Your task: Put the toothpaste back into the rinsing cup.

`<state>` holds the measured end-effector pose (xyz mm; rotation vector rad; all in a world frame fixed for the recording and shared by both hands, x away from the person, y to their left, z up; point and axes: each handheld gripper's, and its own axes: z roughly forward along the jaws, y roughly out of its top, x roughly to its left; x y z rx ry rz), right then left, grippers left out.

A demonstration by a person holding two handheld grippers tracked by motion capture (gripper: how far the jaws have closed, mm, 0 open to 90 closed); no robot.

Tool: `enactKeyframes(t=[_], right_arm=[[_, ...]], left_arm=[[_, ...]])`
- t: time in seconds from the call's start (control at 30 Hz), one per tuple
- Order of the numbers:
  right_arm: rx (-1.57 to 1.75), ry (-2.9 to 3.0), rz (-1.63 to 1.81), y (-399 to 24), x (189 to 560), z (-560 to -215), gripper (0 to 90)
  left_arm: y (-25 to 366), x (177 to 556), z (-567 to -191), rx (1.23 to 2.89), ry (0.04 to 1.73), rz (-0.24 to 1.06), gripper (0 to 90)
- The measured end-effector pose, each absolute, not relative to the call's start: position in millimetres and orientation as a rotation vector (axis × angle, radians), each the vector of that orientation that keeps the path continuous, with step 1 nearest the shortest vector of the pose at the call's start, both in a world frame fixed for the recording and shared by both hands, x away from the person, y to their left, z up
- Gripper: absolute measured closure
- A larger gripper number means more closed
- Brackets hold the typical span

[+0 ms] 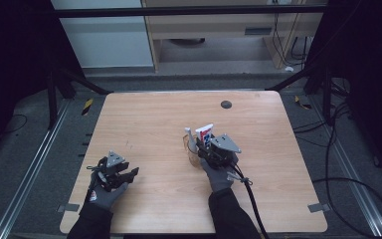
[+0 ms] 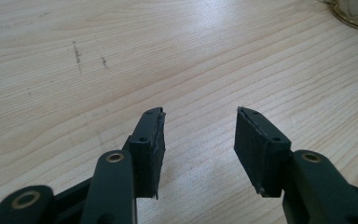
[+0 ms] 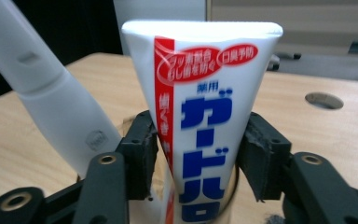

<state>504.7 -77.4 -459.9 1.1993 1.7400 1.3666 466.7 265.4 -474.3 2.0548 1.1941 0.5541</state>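
Two things stand in the clear cup (image 1: 193, 155) just right of centre in the high view: a toothpaste tube (image 3: 205, 116) and a white toothbrush (image 3: 56, 112). The tube is white with a red stripe down its left edge, red ovals near the top and bold blue lettering down the middle. It stands upright, flat crimped end up, wide at the top and narrowing toward the cup. In my right gripper view it sits dead centre of the frame, and the toothbrush leans away to the upper left.

My right gripper (image 3: 200, 158) has its jaws either side of the tube's lower half. They stand partly open; the pads sit right at the tube's edges and I cannot tell whether either one touches it. My gloved right hand (image 1: 218, 177) comes up from the bottom edge, just right of centre, gripper pointing up the frame at the cup.

My left gripper (image 2: 199, 140) is wide open with nothing between the pads, only bare wooden table (image 2: 121, 56) beneath. In the high view it sits at the lower left, low over the tabletop and angled toward the right.
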Motion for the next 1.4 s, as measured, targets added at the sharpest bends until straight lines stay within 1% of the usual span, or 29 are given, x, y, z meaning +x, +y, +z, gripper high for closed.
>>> enactKeyframes(t=[0.03, 0.1, 0.13, 0.17, 0.2, 0.23, 0.3, 0.47, 0.67, 0.83, 0.87, 1.0, 1.03, 1.17, 1.2, 1.23, 1.4], right_arm=[[1.199, 1.74, 1.367, -77.4, 504.7, -459.9, 47.6], [1.2, 1.743, 1.396, -79.6, 502.9, -457.1, 43.6], [1.2, 1.743, 1.396, -79.6, 502.9, -457.1, 43.6], [1.182, 1.736, 1.388, -80.0, 500.9, -452.0, 40.1], [1.182, 1.736, 1.388, -80.0, 500.9, -452.0, 40.1], [1.178, 1.737, 1.4, -81.8, 499.1, -446.5, 35.1], [1.166, 1.741, 1.4, -83.9, 496.6, -441.7, 31.6], [1.161, 1.746, 1.414, -89.9, 490.8, -431.7, 27.3], [1.164, 1.791, 1.385, -106.6, 479.2, -423.5, 26.7], [1.187, 1.811, 1.381, -121.8, 475.6, -423.3, 26.9], [1.196, 1.806, 1.388, -135.5, 473.1, -424.5, 27.1], [1.196, 1.815, 1.353, -159.9, 467.8, -430.3, 25.5], [1.196, 1.815, 1.353, -159.9, 467.8, -430.3, 25.5], [1.217, 1.808, 1.31, -194.2, 460.0, -442.0, 25.2], [1.217, 1.808, 1.31, -194.2, 460.0, -442.0, 25.2], [1.246, 1.804, 1.292, -208.8, 457.9, -447.5, 25.0], [1.299, 1.791, 1.263, -228.6, 457.1, -451.9, 23.7]], left_arm=[[265.4, 466.7, -474.3, 2.055, 1.194, 0.554, 52.0], [265.4, 466.9, -474.5, 2.051, 1.197, 0.553, 52.0], [265.4, 466.9, -474.5, 2.051, 1.197, 0.553, 52.0], [265.4, 466.8, -474.4, 2.051, 1.196, 0.553, 52.0], [265.5, 466.7, -474.2, 2.053, 1.194, 0.553, 52.0], [265.3, 466.5, -474.1, 2.047, 1.196, 0.555, 52.0], [265.5, 466.4, -473.8, 2.048, 1.196, 0.553, 52.0], [265.0, 466.3, -473.9, 2.047, 1.196, 0.554, 51.9], [265.5, 466.2, -473.5, 2.049, 1.196, 0.557, 51.9], [266.1, 466.5, -473.8, 2.048, 1.199, 0.554, 51.9], [266.4, 466.5, -473.7, 2.047, 1.2, 0.554, 51.9], [266.8, 467.0, -474.1, 2.045, 1.203, 0.554, 52.0], [266.6, 467.0, -474.4, 2.043, 1.207, 0.552, 52.0], [267.7, 467.4, -473.9, 2.046, 1.208, 0.564, 52.9], [267.7, 467.4, -473.9, 2.046, 1.208, 0.564, 53.1], [268.0, 467.4, -474.0, 2.042, 1.217, 0.563, 53.4], [269.0, 467.8, -474.0, 2.042, 1.218, 0.568, 54.5]])
